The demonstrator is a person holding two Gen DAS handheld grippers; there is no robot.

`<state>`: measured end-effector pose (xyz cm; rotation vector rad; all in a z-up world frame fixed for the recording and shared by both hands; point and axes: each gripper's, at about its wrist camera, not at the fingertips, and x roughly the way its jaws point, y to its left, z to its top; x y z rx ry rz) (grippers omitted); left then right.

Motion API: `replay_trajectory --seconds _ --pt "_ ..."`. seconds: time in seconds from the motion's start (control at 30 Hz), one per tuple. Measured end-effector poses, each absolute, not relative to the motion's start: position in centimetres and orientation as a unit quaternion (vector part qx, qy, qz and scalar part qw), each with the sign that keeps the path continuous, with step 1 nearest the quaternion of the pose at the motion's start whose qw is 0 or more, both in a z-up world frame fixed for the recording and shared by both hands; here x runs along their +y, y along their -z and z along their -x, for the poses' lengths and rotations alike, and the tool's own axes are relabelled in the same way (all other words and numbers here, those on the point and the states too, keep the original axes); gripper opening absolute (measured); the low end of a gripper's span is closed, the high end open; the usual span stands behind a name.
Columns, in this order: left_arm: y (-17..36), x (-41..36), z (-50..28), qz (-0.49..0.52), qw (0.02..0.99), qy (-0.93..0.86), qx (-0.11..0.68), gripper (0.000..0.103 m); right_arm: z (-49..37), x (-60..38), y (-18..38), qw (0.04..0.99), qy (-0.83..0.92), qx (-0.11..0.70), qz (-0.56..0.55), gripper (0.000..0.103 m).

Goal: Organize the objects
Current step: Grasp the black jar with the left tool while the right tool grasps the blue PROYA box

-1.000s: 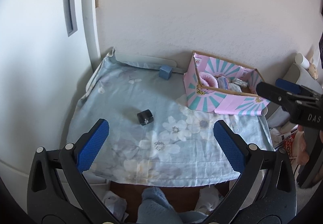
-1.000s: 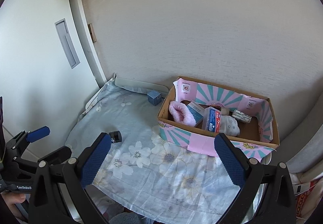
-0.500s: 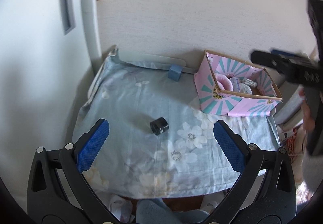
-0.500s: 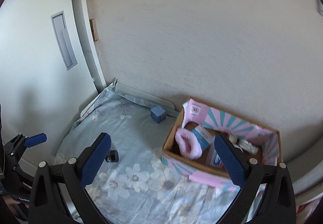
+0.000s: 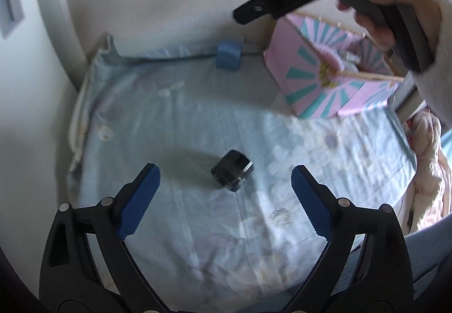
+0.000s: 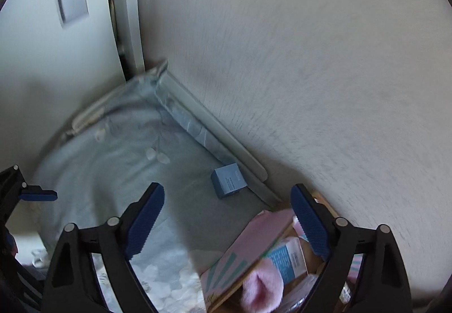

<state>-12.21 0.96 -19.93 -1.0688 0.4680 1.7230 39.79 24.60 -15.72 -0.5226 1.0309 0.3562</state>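
Observation:
A small black jar lies on its side on the pale blue floral cloth. My left gripper is open and empty, its fingers either side of the jar and just short of it. A small blue box stands at the back by the wall; it also shows in the right wrist view. My right gripper is open and empty, held above the cloth between the blue box and the pink and teal cardboard box. The cardboard box holds a pink fluffy item and a blue packet.
A wall runs along the back and a white door stands at the left. The right gripper's body and the hand cross the top right of the left wrist view. Pink fabric hangs at the right edge.
My left gripper has come down and forward to the black jar, which now lies between its fingers. My right gripper has swung left and forward, over the cardboard box's left end.

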Motion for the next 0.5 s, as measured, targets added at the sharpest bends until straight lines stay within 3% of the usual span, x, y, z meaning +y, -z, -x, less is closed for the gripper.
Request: replay_trajectory --seconds 0.1,0.5 --pt "21.7 1.7 12.7 0.448 0.514 -0.703 0.203 0.087 -41.9 25.5 18.5 0.796 -0.164 0.516 0.271 0.076" --pt "25.0 4.1 12.5 0.455 0.529 -0.675 0.241 0.082 -45.4 25.6 24.7 0.749 -0.134 0.579 0.294 0.067"
